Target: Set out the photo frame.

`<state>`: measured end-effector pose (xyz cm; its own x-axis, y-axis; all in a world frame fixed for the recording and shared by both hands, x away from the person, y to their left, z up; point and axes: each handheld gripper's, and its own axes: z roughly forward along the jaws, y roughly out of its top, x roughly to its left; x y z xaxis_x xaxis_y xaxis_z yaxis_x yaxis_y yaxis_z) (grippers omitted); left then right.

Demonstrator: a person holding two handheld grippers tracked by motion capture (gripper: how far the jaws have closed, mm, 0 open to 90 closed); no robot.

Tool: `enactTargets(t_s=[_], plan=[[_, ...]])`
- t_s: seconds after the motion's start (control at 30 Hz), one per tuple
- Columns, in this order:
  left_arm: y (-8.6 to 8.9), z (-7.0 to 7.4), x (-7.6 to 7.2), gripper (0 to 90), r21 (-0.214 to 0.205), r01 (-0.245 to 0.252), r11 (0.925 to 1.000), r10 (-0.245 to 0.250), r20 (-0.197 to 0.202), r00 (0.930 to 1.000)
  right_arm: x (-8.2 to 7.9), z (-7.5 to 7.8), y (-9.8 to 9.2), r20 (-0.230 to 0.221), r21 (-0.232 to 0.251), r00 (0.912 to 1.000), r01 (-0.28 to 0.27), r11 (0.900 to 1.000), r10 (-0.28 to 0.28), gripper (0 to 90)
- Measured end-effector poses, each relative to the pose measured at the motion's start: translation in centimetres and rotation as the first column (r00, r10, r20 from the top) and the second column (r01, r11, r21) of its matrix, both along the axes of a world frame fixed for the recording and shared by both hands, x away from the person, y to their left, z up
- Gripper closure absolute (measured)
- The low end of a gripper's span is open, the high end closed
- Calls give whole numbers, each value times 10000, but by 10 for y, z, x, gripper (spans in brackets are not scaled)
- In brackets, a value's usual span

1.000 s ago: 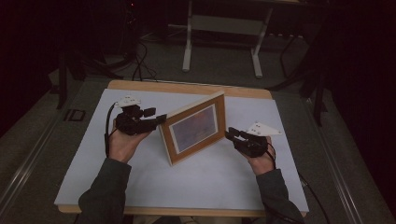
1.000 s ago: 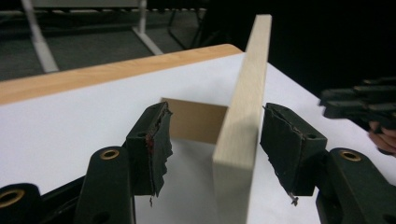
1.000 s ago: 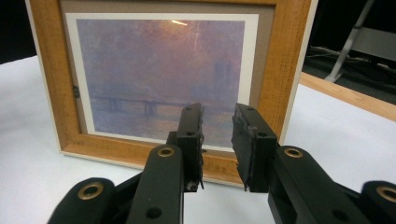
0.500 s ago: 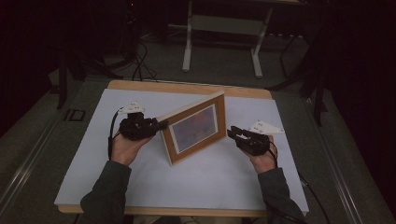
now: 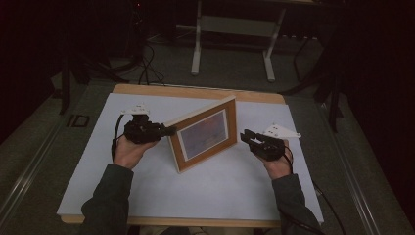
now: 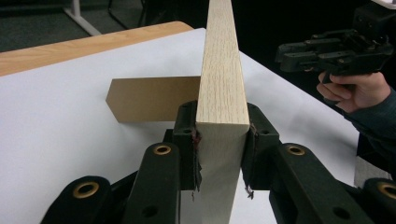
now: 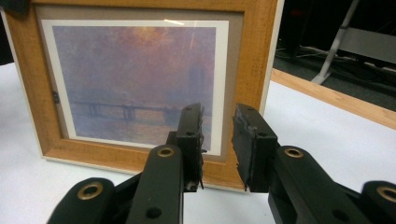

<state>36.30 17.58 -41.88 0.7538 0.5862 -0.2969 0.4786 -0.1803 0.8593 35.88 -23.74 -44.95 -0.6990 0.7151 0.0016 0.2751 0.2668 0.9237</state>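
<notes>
Now the two black jaws of the left gripper (image 6: pixel 220 140) are pressed against both faces of the picture frame (image 6: pixel 221 65), one pad on each side of its pale wooden edge, so the frame is pinched between them; these jaws have just been closing onto it. In the left gripper view a brown cardboard stand (image 6: pixel 152 99) comes out from the back of the frame and rests on the white table sheet (image 6: pixel 56 116). In the high view the left gripper (image 5: pixel 169 130) meets the left end of the frame (image 5: pixel 203 133), and the left hand (image 5: pixel 128 149) holds it from below. The frame stands upright on its long lower edge near the middle of the white sheet (image 5: pixel 147 196), turned at an angle, with the picture side facing the person. The jaws of the right gripper (image 7: pixel 217 140) are spread apart with nothing between them, and they point at the front of the frame (image 7: pixel 140 88), near its lower right corner but not touching it. The print inside shows a misty purple and orange scene with a bridge. From above, the right gripper (image 5: pixel 246 137) is just beside the right end of the frame, with a small gap, and the right hand (image 5: pixel 277 164) carries it. The sheet lies on a wooden table (image 5: pixel 195 91).
</notes>
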Motion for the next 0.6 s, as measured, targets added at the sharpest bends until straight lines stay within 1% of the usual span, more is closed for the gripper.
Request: enactTargets(t_s=[0.17, 0.3, 0.43, 0.53, 0.6], plan=[[3, 1, 6, 727, 43, 379, 9993, -379, -107, 9992, 6, -1, -1, -42, -58, 10000, 48, 10000, -49, 723], [4, 2, 9, 728, 129, 556, 9984, -555, -139, 9984, 13, -1, 1, -169, -140, 9998, 102, 9999, -104, 722], [5, 3, 12, 729, 121, 733, 9972, -731, -183, 9972, 24, 0, 3, -215, -260, 9997, 127, 9996, -133, 719], [5, 3, 13, 729, 140, 859, 9962, -856, -193, 9961, 34, 1, 3, -429, -33, 9990, 132, 9999, -133, 713], [6, 3, 14, 730, 112, 915, 9957, -913, -219, 9956, 40, 2, 3, -485, -44, 9987, 182, 9998, -184, 706]])
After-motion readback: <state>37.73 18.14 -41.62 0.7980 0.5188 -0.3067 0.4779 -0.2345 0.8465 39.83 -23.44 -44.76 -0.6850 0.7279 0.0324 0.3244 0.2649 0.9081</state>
